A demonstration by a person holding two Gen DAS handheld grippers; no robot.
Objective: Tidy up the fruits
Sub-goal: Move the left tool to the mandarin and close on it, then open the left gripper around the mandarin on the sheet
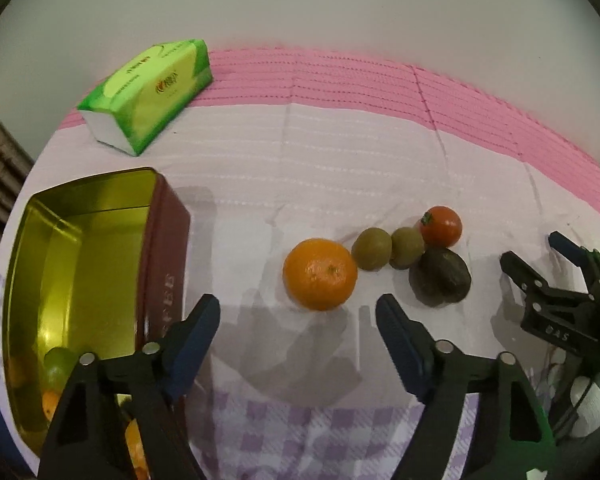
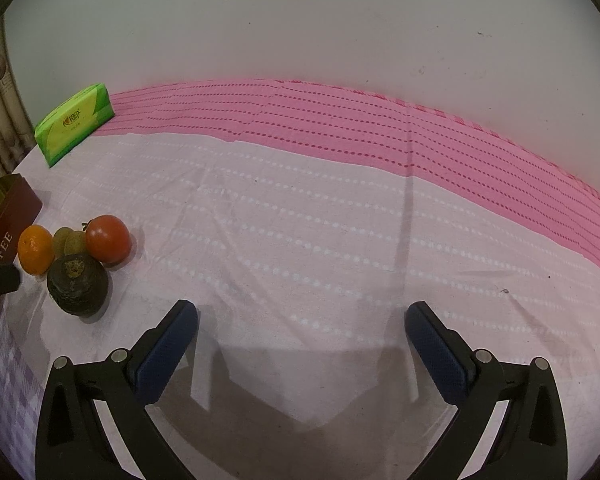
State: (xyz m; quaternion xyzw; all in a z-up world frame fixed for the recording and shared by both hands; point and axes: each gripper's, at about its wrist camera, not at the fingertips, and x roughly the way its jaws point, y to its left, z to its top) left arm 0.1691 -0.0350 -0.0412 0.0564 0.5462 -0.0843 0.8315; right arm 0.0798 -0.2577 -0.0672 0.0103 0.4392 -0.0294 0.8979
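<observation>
Left gripper (image 1: 298,316), jaws half-open and empty, hangs just short of the orange (image 1: 320,274): centre it before closing; right gripper (image 2: 300,320) wide, empty.

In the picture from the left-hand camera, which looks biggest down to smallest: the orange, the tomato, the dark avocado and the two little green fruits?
1. Orange, closest to the camera, which may flatter it.
2. Avocado, only slightly smaller.
3. Tomato.
4. The two green fruits look alike; no ranking between them.
</observation>
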